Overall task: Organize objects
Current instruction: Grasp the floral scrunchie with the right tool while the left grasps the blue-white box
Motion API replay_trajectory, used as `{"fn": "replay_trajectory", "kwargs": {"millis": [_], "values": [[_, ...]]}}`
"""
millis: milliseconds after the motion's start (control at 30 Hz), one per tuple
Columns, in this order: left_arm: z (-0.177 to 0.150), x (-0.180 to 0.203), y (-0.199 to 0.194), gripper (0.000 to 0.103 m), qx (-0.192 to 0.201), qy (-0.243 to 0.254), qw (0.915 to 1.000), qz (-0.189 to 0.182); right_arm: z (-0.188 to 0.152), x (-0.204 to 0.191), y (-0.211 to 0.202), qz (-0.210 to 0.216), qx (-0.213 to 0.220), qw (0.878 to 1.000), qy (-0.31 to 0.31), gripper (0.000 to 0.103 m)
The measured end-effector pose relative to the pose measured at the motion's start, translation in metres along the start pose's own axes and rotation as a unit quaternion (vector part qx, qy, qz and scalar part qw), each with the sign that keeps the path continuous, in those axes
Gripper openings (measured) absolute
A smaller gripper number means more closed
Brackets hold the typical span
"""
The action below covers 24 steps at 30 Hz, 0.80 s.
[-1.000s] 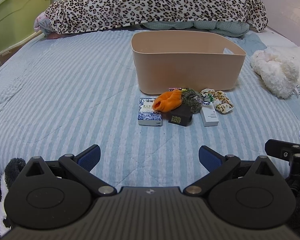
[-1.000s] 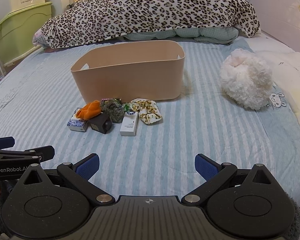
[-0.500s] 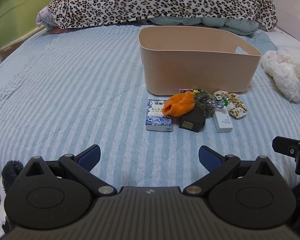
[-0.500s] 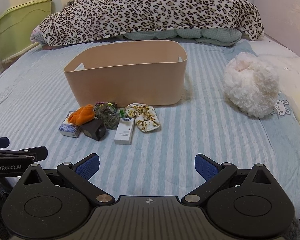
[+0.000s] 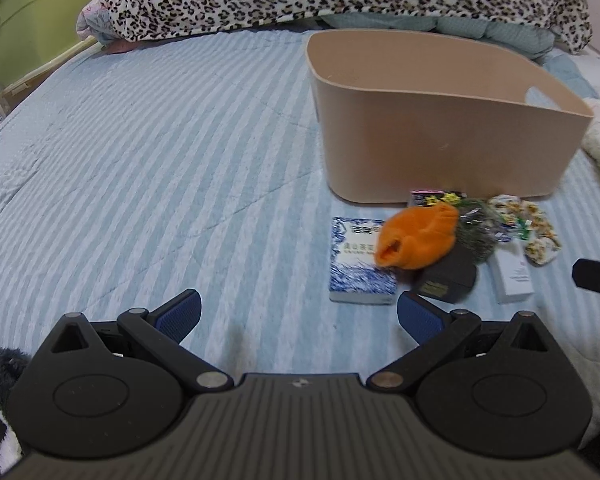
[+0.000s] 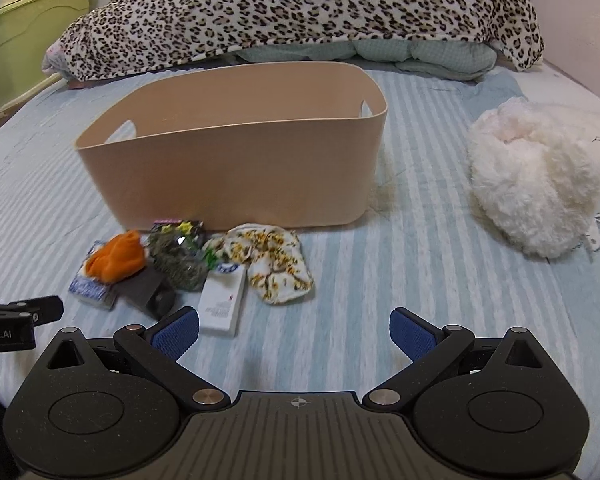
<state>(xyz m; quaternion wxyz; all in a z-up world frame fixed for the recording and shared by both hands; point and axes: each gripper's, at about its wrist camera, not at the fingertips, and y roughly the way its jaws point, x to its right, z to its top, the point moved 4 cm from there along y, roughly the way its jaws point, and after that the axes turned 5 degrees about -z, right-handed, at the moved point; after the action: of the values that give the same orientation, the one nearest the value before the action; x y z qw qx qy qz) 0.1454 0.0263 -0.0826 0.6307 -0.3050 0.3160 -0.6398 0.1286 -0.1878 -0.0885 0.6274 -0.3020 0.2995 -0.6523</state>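
Even, soft indoor light is seen throughout, with no glare. A faint shadow is cast just right of the beige bin (image 6: pixel 236 160). Items in front of the bin are motion-blurred. Straight lines are bowed and corners vignetted black.

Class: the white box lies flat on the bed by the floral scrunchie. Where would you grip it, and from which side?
Grip the white box across its two long edges near the middle, coming from above. It lies flat, long and narrow; its near end is free, while the scrunchie crowds its far right corner.
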Motion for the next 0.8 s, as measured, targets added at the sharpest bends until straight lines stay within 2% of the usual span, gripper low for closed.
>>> {"fn": "replay_trajectory", "kwargs": {"millis": [233, 333, 500, 600, 700, 800], "values": [[0.005, -0.002, 0.034, 0.103, -0.025, 0.000, 0.9997, -0.002, 0.007, 0.007, 0.041, -0.015, -0.028, 0.999, 0.000, 0.103], [0.006, -0.001, 0.046, 0.103, -0.030, -0.009, 0.9993, -0.018, 0.007, 0.011, 0.058, -0.019, -0.057, 0.998, -0.007, 0.103], [0.007, 0.000, 0.056, 0.103, -0.033, -0.003, 0.9988, -0.036, 0.012, 0.023, 0.072, 0.010, -0.053, 0.998, 0.024, 0.103], [0.005, 0.000, 0.062, 0.103, -0.037, 0.004, 0.9985, -0.040, 0.017, 0.021, 0.077, 0.013, -0.048, 0.999, 0.017, 0.103], [0.007, -0.004, 0.065, 0.103, -0.028, -0.008, 0.9985, -0.046, 0.019, 0.017, 0.087, 0.003, -0.050, 0.999, 0.006, 0.103], [0.013, -0.005, 0.066, 0.103, -0.020, -0.029, 0.9976, -0.059, 0.019, 0.013, 0.093, 0.018, -0.054, 0.998, 0.013, 0.103]]}}
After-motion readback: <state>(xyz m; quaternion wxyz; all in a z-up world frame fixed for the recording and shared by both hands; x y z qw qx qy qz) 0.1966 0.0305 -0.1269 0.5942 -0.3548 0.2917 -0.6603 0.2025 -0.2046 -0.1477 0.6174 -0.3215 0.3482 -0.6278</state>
